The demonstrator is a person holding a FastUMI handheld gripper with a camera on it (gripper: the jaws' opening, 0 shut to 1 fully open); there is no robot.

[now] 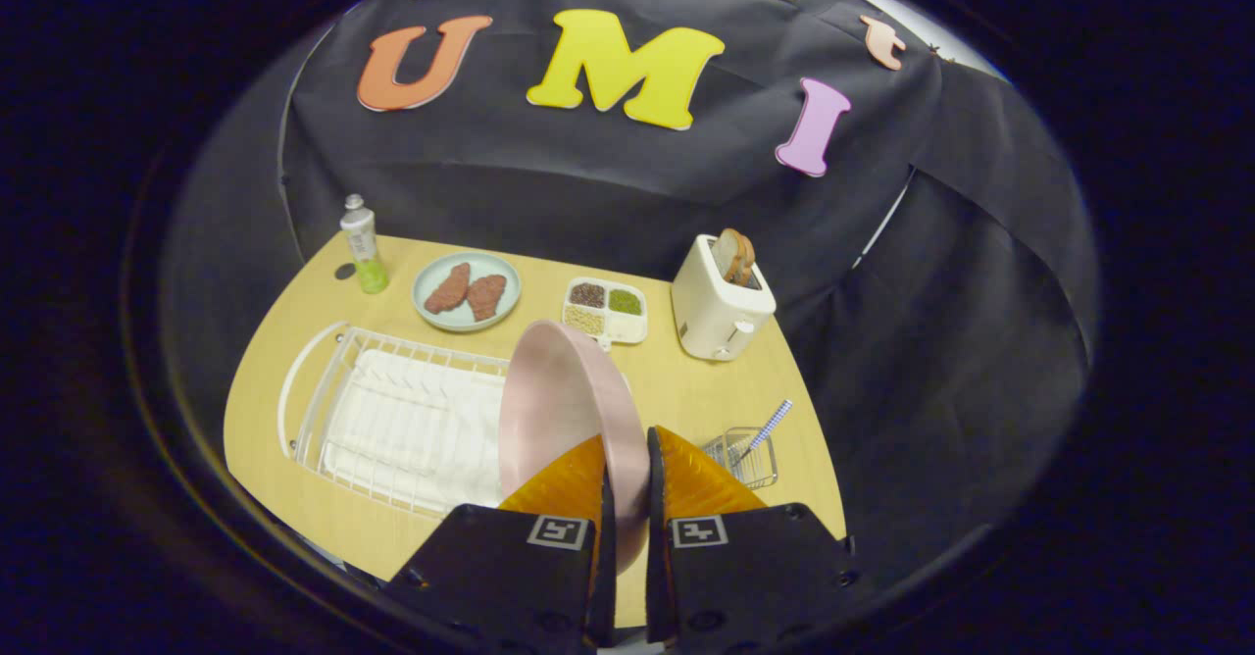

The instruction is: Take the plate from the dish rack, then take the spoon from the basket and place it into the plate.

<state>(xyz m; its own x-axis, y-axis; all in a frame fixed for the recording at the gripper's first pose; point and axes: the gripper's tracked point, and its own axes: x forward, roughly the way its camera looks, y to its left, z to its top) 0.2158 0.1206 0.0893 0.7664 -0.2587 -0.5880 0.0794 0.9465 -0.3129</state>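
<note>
The fingers [627, 459] were clamped on the rim of the pink plate [559, 400], one finger on each face of it, and the plate stood on edge, tilted, its hollow side turned toward the dish rack [392, 420]. It hung clear above the table [686, 390], over the rack's near end, and none of the rack's wires could be seen touching it. So the first step looked all but finished: the plate was out of the rack and in the grip, but it had not yet been set down anywhere.

Just beyond the fingers, on the side away from the rack, a small wire basket [747, 454] sat on the table with the spoon [765, 429] leaning out of it, handle up, untouched. Bare table lay between the basket and the toaster [718, 307] farther back.

By my judgement, most of the job remained: lay the plate flat on the table, release it, take the spoon from the basket and put it in the plate. The spoon's thin handle would probably need a careful pinch.
</note>
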